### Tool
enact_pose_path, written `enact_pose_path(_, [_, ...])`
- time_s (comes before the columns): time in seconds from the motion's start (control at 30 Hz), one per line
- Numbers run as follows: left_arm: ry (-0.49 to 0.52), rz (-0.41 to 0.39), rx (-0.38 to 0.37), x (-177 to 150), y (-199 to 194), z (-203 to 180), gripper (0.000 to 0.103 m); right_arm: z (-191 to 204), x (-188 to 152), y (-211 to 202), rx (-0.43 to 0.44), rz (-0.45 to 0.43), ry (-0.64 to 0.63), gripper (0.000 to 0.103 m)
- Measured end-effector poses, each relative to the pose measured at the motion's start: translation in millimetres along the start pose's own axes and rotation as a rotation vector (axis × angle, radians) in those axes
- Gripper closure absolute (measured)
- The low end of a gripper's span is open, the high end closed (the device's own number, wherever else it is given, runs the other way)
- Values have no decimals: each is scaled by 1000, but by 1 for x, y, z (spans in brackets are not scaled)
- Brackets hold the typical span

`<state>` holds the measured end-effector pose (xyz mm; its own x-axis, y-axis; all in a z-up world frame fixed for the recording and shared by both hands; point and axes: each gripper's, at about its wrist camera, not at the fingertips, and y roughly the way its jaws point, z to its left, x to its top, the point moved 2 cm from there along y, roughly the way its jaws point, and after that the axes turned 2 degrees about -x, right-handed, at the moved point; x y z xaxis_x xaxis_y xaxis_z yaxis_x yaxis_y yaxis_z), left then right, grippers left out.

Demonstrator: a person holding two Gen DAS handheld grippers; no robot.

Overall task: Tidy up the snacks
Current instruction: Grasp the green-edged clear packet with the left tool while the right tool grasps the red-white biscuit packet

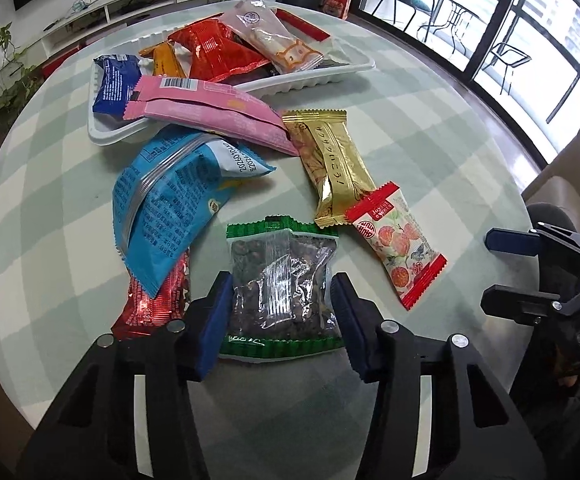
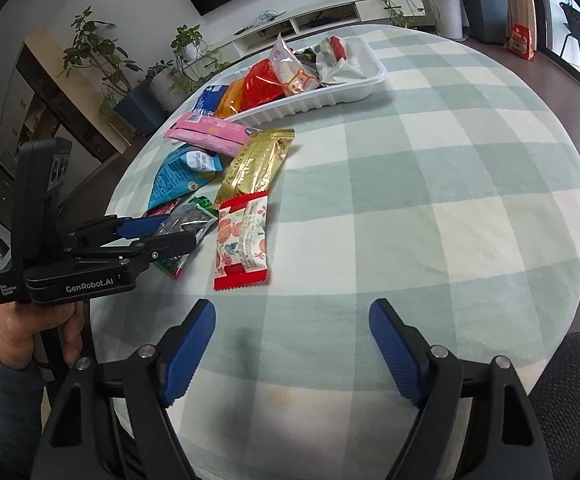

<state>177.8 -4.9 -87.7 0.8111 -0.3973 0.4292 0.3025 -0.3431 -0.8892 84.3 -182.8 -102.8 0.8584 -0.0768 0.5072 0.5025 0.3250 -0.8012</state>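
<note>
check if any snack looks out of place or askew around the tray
The pink packet lies slanted over the white tray's near rim, half in and half out. The blue packet also pokes over the tray's corner. Nothing looks spilled or torn; the other loose packets simply lie on the tablecloth.

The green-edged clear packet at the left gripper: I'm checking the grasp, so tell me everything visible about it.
The green-edged clear packet is crinkly transparent film with green sealed ends and dark pieces inside. It lies flat on the checked tablecloth. The left gripper has its blue pads against both long sides. No neighbouring snack visibly overlaps it.
</note>
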Motion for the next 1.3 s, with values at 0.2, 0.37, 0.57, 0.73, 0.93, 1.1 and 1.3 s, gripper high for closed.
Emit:
enact_pose_path(0.2, [12,23,15,4,3,-3,55,4,1,2,-27,-1,-27,21])
enact_pose_path(0.37, [12,13,14,1,0,-3,65,6,3,3,-45,-1,-44,21])
enact_pose_path(0.57, [-4,0,13,-10,-7,-2,67,17,15,11,-50,-6,-87,22])
enact_pose_path(0.73, [-36,-26,12,-27,-17,2,69,37,30,27,-70,-2,-157,25])
enact_pose_path(0.93, [-89,-63,11,-52,-30,3,69,50,42,51,-111,42,-205,33])
enact_pose_path(1.1, [-76,-64,34,-60,-32,-5,69,59,41,56,-166,42,-263,39])
enact_pose_path(1.3, [-40,-38,53,-59,-30,-9,69,59,39,54,-203,43,-297,65])
